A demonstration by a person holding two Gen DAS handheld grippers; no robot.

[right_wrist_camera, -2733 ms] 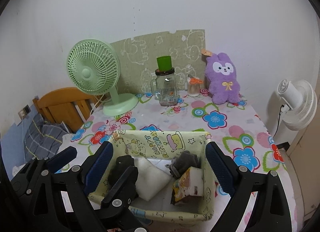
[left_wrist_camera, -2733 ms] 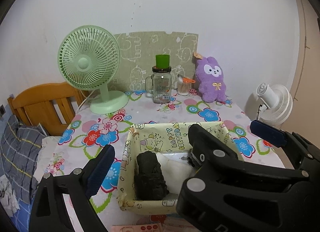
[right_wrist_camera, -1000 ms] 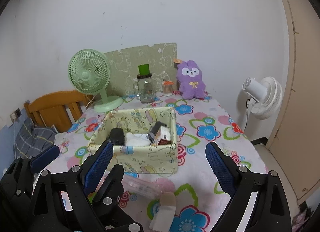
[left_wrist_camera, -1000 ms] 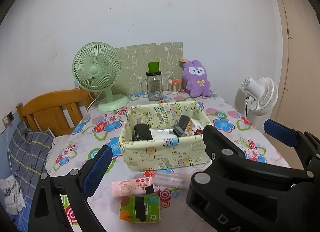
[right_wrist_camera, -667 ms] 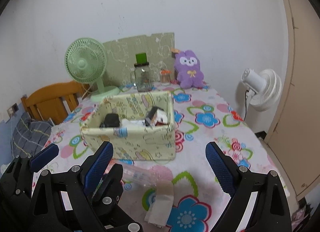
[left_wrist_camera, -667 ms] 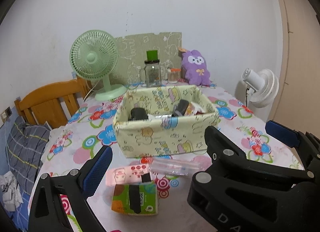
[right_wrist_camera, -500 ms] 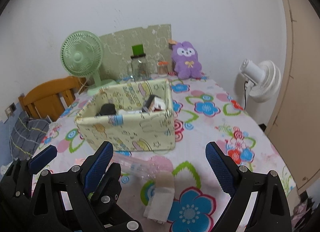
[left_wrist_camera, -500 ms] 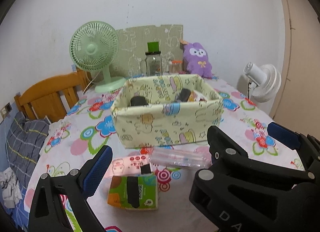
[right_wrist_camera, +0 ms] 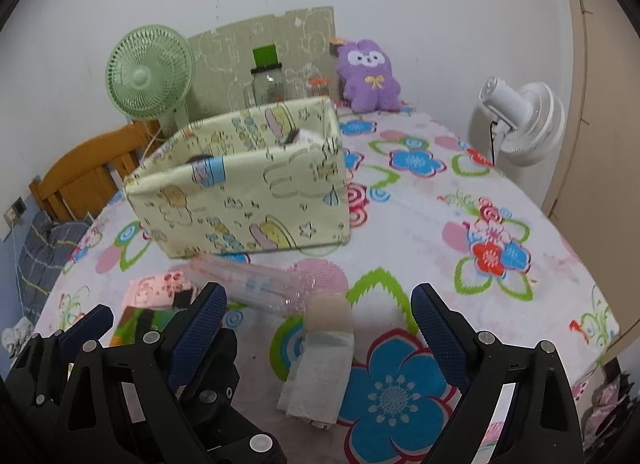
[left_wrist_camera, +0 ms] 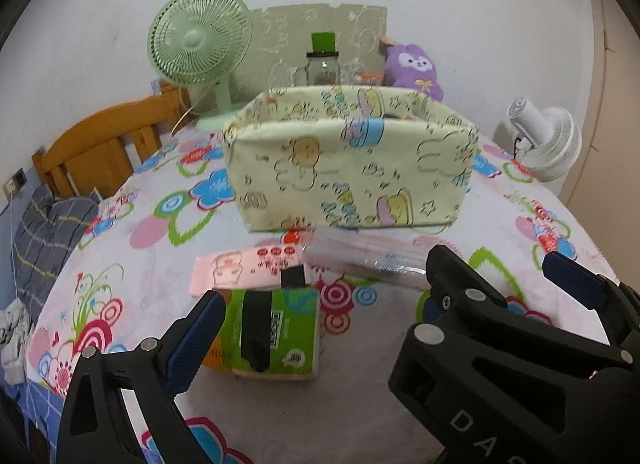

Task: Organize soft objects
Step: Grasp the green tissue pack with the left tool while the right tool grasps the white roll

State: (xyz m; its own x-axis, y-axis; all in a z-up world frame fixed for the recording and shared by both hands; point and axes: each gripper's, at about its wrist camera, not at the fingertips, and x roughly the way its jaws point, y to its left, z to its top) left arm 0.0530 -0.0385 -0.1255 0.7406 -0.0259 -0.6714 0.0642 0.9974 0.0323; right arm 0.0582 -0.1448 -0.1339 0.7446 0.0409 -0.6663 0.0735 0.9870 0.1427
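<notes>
Right wrist view: fabric bin (right_wrist_camera: 248,199) sitting at 11 o'clock, dark item and small box peeking inside; rolled cloth (right_wrist_camera: 324,352) lying between wide-spread right gripper (right_wrist_camera: 318,330) jaws. Left gripper (left_wrist_camera: 384,296) gaping, empty.

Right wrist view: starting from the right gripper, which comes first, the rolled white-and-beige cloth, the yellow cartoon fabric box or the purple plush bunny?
From the right gripper, both jaws wide open:
1. Rolled white-and-beige cloth, on the table right between the fingers.
2. Yellow cartoon fabric box, mid-table, slightly left.
3. Purple plush bunny, far back against the wall.
</notes>
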